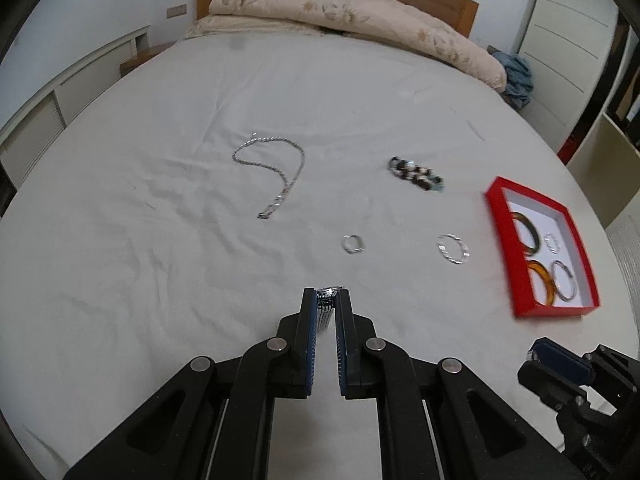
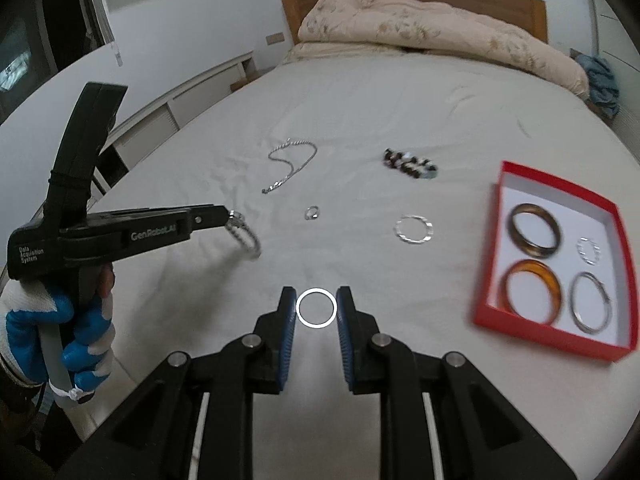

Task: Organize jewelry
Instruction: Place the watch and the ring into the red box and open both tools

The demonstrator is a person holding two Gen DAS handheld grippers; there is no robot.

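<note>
My left gripper is shut on a silver link bracelet, which hangs from its tips above the bed; the right wrist view shows that bracelet dangling from the same gripper. My right gripper is shut on a thin silver ring-shaped bangle, held flat between the blue pads. On the sheet lie a silver chain necklace, a dark beaded bracelet, a small ring and a silver bangle. A red box at the right holds several bangles.
White bedsheet with creases covers the bed. A beige quilt is bunched against the wooden headboard, with blue cloth beside it. A gloved hand holds the left gripper's handle. White cabinets run along the left wall.
</note>
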